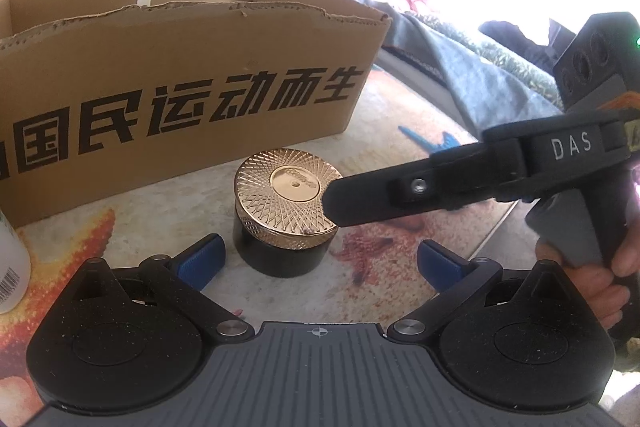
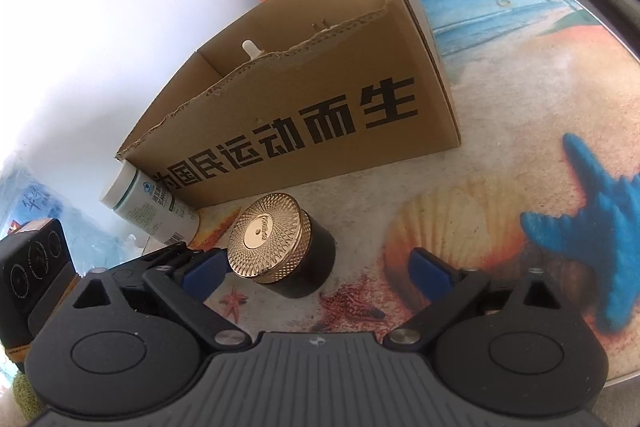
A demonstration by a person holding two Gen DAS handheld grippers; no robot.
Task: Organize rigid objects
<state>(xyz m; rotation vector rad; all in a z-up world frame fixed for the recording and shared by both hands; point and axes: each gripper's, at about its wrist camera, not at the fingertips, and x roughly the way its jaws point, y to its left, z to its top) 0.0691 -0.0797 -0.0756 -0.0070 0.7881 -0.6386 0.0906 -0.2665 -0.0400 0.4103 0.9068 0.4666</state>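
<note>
Jar (image 1: 285, 219) with gold lid stands just ahead of my left hand-held gripper (image 1: 320, 259), jaws apart; right hand-held gripper (image 2: 316, 269) also apart, finger over lid. I'd straddle dark body squarely, then lift into box (image 1: 180, 83).

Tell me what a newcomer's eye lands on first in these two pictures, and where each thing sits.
First, the black round jar with the patterned gold lid, standing on the beach-print table mat just ahead of both open grippers, the left gripper and the right gripper. Behind it stands the brown open-topped cardboard box with bold black Chinese lettering, and a white cylindrical bottle with green print lies against the box's left corner.
</note>
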